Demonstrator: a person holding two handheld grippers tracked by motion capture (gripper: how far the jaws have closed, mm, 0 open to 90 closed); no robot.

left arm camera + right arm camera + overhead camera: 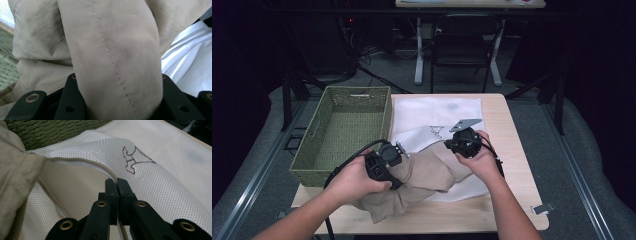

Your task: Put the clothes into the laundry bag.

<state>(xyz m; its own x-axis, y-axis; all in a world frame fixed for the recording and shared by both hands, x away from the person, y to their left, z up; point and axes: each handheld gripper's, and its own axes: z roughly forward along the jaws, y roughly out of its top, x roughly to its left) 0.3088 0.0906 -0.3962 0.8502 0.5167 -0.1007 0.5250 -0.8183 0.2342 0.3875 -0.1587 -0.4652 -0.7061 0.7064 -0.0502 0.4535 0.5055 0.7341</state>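
Left gripper (401, 148) is clamped on a thick fold of the tan garment (422, 177); in the left gripper view the cloth (112, 62) runs up from between the two black jaws, stitched seam down its middle, so it sits right in the grip. The rest of the garment lies bunched at the near middle of the table (512, 130), under and just right of the left hand (357, 180), and partly on the white mesh bag (437, 117).

Right gripper (451, 145) has its jaws pinched tight on the bag's zippered edge. In the right gripper view the jaws meet at the rim of the bag opening (82, 161), with the mesh (162, 185) spread behind and a small brown stitched figure (136, 160) just beyond the tips. The tan cloth (15, 187) hangs at the left of that view, near the opening; whether it is inside the bag I can't tell.

The bag lies flat across the table's middle and far part. A green woven basket (343, 132) stands at the left edge, touching the bag's side. The right hand (482, 160) holds its gripper over the bag, close to the garment's right end. A small clip (543, 207) lies at the near right corner of the table.
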